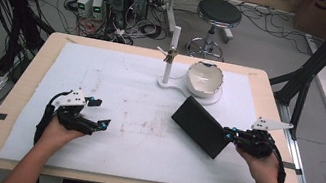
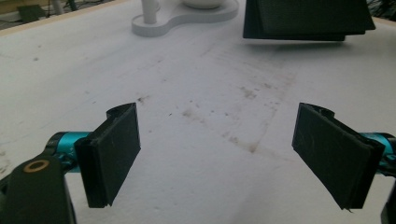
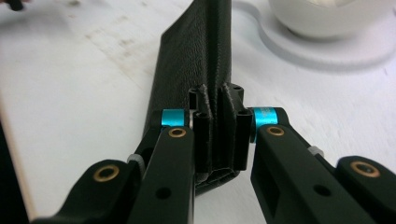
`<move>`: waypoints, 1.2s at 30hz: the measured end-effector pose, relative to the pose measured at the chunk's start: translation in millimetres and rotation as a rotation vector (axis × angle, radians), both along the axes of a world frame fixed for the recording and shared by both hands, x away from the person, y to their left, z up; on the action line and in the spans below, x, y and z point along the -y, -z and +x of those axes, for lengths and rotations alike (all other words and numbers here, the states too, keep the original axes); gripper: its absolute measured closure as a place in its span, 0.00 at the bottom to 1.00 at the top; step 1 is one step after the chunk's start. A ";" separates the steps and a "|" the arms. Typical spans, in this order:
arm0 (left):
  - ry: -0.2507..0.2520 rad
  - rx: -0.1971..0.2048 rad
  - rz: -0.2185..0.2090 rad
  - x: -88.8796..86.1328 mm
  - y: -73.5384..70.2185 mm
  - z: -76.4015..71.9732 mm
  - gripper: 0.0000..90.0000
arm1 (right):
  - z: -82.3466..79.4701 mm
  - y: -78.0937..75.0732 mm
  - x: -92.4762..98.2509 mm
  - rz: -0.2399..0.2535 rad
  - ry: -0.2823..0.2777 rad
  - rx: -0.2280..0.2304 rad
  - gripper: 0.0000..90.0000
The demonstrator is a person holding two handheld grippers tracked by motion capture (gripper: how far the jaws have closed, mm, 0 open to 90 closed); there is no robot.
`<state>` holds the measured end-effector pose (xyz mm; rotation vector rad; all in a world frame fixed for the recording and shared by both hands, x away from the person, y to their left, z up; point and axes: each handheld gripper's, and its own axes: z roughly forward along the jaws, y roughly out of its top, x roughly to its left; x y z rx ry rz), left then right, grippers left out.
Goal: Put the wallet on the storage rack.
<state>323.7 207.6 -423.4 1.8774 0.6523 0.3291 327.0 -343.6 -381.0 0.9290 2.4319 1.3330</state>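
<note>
Right claw (image 1: 230, 135) is clamped on the near edge of the flat black leather-look wallet (image 1: 200, 125), which tilts up off the white-covered desk (image 1: 111, 113). Its long axis runs away from that claw toward the desk's middle. Left claw (image 1: 98, 113) rests well apart, jaws wide and empty, pointing toward it.

Even, bright overhead light; soft shadows on white mat (image 1: 136, 117). Gripper views: near fingers (image 2: 112, 154) slightly soft, top edges blurred.
</note>
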 end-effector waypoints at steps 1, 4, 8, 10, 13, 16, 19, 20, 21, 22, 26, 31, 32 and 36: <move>0.007 -0.003 -0.008 1.4 -0.9 -0.5 0.17 | -1.7 -3.2 -2.5 0.006 -0.013 0.017 0.94; 0.039 -0.015 -0.037 5.2 -3.5 -0.9 0.17 | -6.3 -12.1 -13.2 0.018 -0.061 0.056 0.94; 0.098 -0.024 -0.082 13.0 -8.6 -2.0 0.17 | -13.2 -22.5 -36.2 0.019 -0.151 0.105 0.94; 0.125 -0.028 -0.097 17.3 -10.5 -2.8 0.17 | -16.0 -26.3 -47.9 0.012 -0.202 0.131 0.94; 0.167 -0.028 -0.106 26.4 -13.1 -4.6 0.17 | -19.8 -29.3 -64.1 0.009 -0.266 0.149 0.94; 0.187 -0.031 -0.095 33.0 -13.9 -5.1 0.17 | -22.1 -27.8 -80.3 0.003 -0.334 0.161 0.94; 0.225 -0.041 -0.102 39.7 -14.3 -5.0 0.17 | -23.3 -25.7 -92.2 -0.015 -0.369 0.164 0.94; 0.235 -0.045 -0.105 41.6 -14.7 -5.0 0.17 | -23.3 -24.9 -96.2 -0.024 -0.380 0.169 0.94; 0.246 -0.046 -0.110 43.8 -15.0 -4.8 0.17 | -23.3 -24.4 -98.9 -0.024 -0.391 0.168 0.94; 0.255 -0.049 -0.115 46.0 -15.4 -5.0 0.17 | -23.7 -24.2 -101.1 -0.025 -0.401 0.171 0.94; 0.295 -0.051 -0.119 56.8 -15.8 -3.8 0.18 | -26.7 -24.8 -109.5 -0.010 -0.453 0.195 0.94; 0.375 -0.052 -0.123 69.6 -13.7 -4.1 0.41 | -29.4 -26.8 -113.6 0.013 -0.484 0.205 0.94; 0.401 -0.034 -0.112 71.4 -14.6 -6.2 0.41 | -29.4 -26.7 -114.0 0.008 -0.484 0.209 0.94; 0.451 -0.025 -0.095 71.0 -16.9 -9.3 0.71 | -25.1 -22.6 -107.2 0.031 -0.469 0.185 0.94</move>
